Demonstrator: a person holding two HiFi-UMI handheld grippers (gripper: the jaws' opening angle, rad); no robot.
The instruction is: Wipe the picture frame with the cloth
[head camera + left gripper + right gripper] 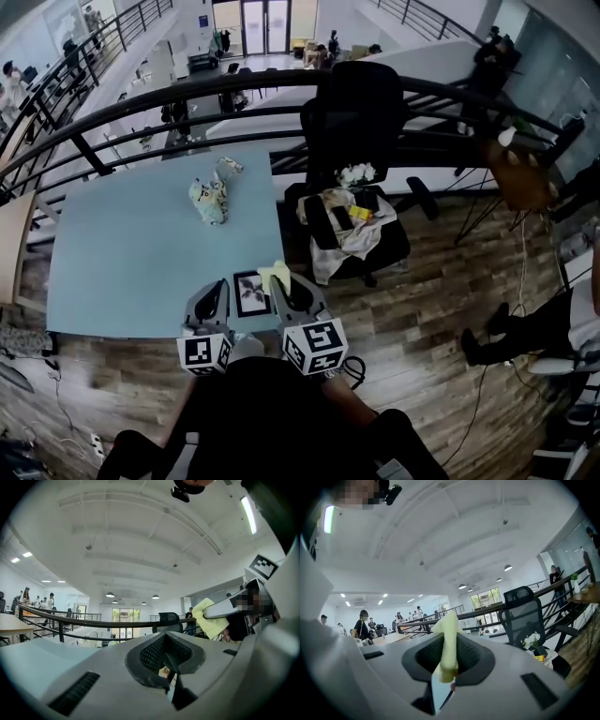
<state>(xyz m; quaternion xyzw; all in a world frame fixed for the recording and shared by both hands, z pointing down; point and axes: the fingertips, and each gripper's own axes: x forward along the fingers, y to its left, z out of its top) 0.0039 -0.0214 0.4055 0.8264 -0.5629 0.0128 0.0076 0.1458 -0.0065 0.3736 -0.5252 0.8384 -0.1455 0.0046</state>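
My left gripper (166, 668) has its jaws drawn together on a thin edge, a sliver of tan and white pinched where they meet. From the head view that edge looks to be the left side of the picture frame (251, 293). The frame is black with a white mount and a dark leaf print, and it sits between my two pairs of jaws, over the near edge of the pale blue table (122, 253).

My right gripper (449, 667) is clamped on the yellow cloth (449, 634). The cloth stands up out of the jaws in a folded strip, with a short tail hanging below the pinch. It is just beside the frame's upper right corner; I cannot tell whether the two touch.

Beyond both jaws, well apart, a crumpled patterned bundle (210, 200) lies on the table. Off to the right of my right jaws stands a black office chair (354, 112). Its seat holds a rumpled beige fabric, a dark object, something yellow and a small bunch of white flowers (356, 173).
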